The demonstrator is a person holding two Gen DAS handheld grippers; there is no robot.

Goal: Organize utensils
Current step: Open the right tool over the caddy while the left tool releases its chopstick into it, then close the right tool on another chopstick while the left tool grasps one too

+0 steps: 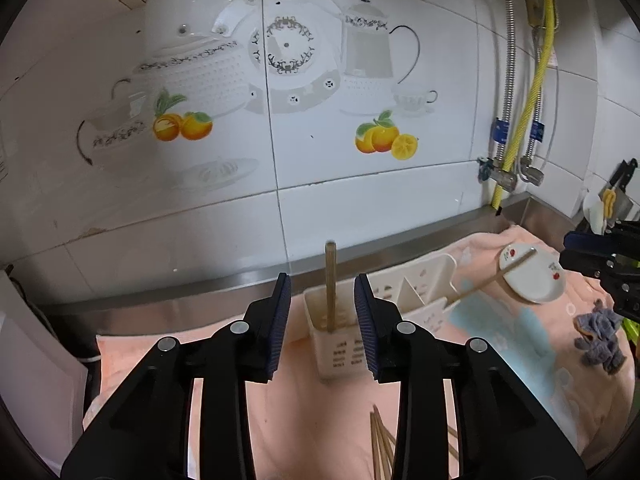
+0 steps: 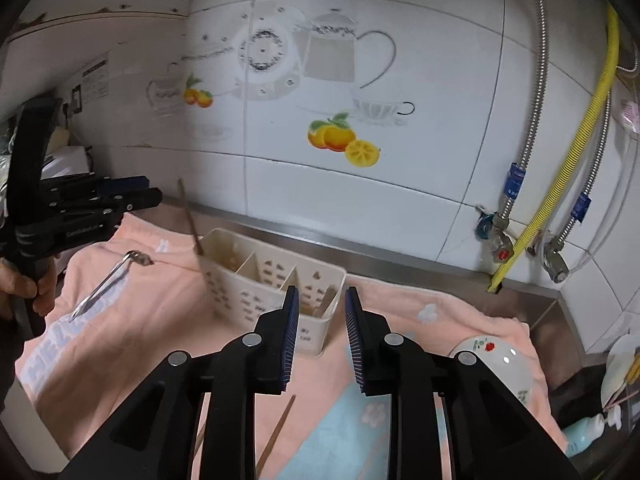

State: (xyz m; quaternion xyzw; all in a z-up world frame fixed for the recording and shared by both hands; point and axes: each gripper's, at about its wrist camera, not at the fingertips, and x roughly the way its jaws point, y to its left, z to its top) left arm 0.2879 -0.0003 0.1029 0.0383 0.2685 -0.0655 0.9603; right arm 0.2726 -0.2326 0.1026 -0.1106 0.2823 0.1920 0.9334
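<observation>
I'm holding both grippers, left gripper (image 1: 322, 322) and right gripper (image 2: 321, 334), jaws apart and empty, risking tipping the light caddy (image 1: 340, 332) ahead of them.

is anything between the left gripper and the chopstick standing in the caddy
Nothing visible. The left gripper is open, and the upright chopstick appears in the gap between its fingers, standing in the end compartment of the white caddy. Only bare peach towel shows between them. More loose chopsticks lie nearer, off to the right.
</observation>
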